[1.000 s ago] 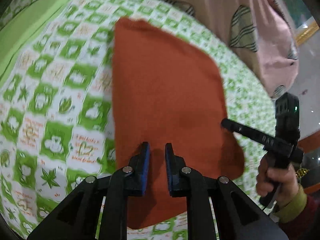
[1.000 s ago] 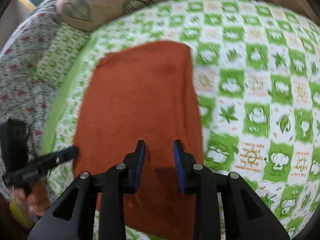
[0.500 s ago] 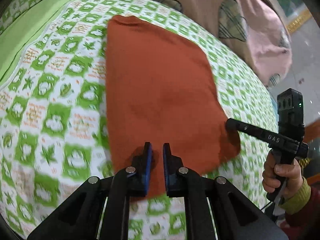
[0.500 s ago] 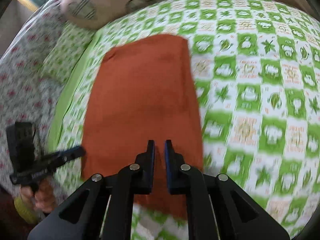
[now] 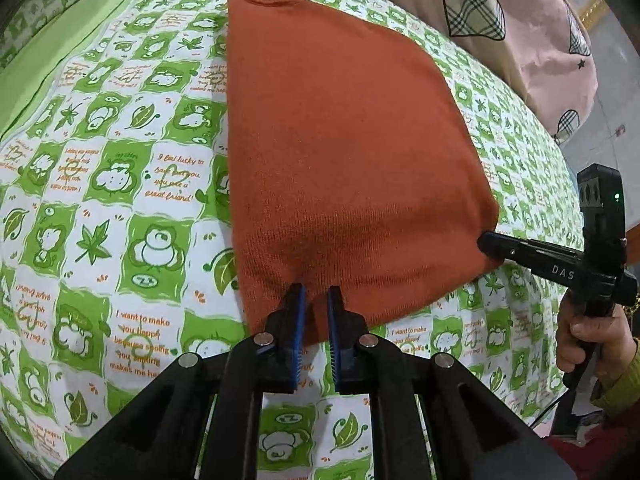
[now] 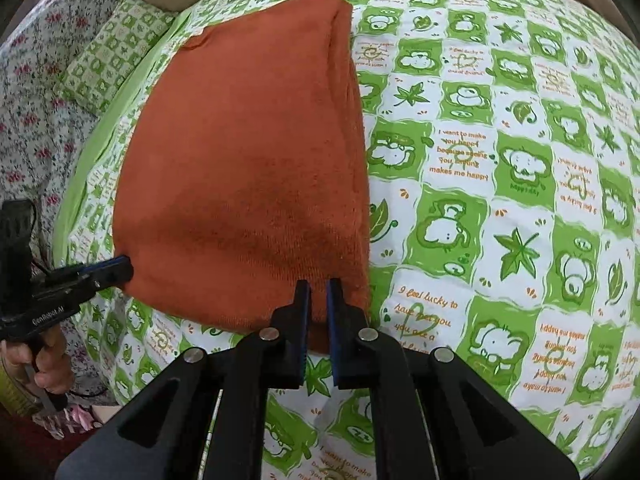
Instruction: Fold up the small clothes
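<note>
An orange knit garment (image 5: 340, 152) lies folded into a long panel on the green-and-white patterned sheet (image 5: 112, 184); it also shows in the right wrist view (image 6: 248, 168). My left gripper (image 5: 317, 294) is shut on the garment's near edge at one corner. My right gripper (image 6: 317, 289) is shut on the near edge at the other corner. The near edge is lifted off the sheet. Each gripper shows in the other's view, the right one (image 5: 486, 245) and the left one (image 6: 122, 271), both at the garment's edge.
A pink pillow with plaid hearts (image 5: 532, 28) lies at the far right of the bed. A floral fabric (image 6: 28, 92) and a plain green sheet border (image 6: 96, 140) lie at the left. The person's hand (image 5: 588, 340) holds the right gripper's handle.
Both grippers closed on the garment's near edge and raised it. The garment's near end now hangs up from the sheet between them.
</note>
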The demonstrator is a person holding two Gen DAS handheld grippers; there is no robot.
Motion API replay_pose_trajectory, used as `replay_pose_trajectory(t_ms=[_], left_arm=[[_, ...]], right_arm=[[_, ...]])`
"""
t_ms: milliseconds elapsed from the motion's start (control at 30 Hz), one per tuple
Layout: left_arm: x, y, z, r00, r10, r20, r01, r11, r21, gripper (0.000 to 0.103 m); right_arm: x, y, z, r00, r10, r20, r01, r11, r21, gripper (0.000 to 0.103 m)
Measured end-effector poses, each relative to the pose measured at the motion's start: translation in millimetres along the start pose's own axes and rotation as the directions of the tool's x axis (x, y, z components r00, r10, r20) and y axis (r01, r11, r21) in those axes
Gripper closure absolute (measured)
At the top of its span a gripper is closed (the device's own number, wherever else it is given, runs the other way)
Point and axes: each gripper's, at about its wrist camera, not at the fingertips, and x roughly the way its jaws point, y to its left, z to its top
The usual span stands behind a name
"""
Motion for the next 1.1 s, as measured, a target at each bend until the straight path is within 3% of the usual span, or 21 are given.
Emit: replay_pose_trajectory(t_ms=[267, 333, 400, 433, 567, 800, 1000, 1100], left_arm=[[-22.8, 2.9, -16.0, 0.997, 0.071, 0.002, -0.071, 0.997, 0.011, 0.088], [-33.1, 3.9, -21.2, 0.996, 0.089, 0.011, -0.089, 0.996, 0.007, 0.082], [-44.4, 4.1, -27.0, 0.993, 0.116, 0.031, -0.117, 0.993, 0.008, 0.065], [-49.8, 2.7, -30.4, 0.99, 0.133, 0.043, -0.133, 0.991, 0.009, 0.061], [-67.9, -2.8, -46.4, 0.978, 0.197, 0.073, -0.199, 0.98, 0.021, 0.046], [-86.3, -25.5, -75.2, 0.939, 0.316, 0.135, -0.327, 0.943, 0.068, 0.023], [-88.6, -34.0, -90.9, 0.912, 0.386, 0.141, -0.399, 0.913, 0.083, 0.021], [-87.3, -31.1, -88.9, 0.901, 0.41, 0.142, -0.422, 0.905, 0.059, 0.02]], right_arm=[[-18.4, -5.1, -18.2, 1.0, 0.007, -0.007, -0.007, 1.0, 0.022, 0.093], [-25.1, -4.5, -23.7, 1.0, 0.001, -0.012, -0.001, 0.999, 0.035, 0.092], [-33.7, -1.9, -30.6, 1.0, -0.008, -0.018, 0.009, 0.999, 0.036, 0.09], [-38.6, 0.0, -34.5, 1.0, -0.014, -0.016, 0.015, 0.999, 0.031, 0.088], [-58.1, 7.6, -50.6, 1.0, -0.008, 0.012, 0.008, 1.0, 0.014, 0.059], [-82.1, 29.5, -80.6, 0.998, -0.01, 0.061, 0.016, 0.995, -0.094, 0.044], [-87.4, 43.8, -92.8, 0.998, -0.027, 0.063, 0.037, 0.986, -0.162, 0.021], [-87.1, 44.6, -89.9, 0.997, -0.03, 0.075, 0.042, 0.986, -0.163, 0.018]])
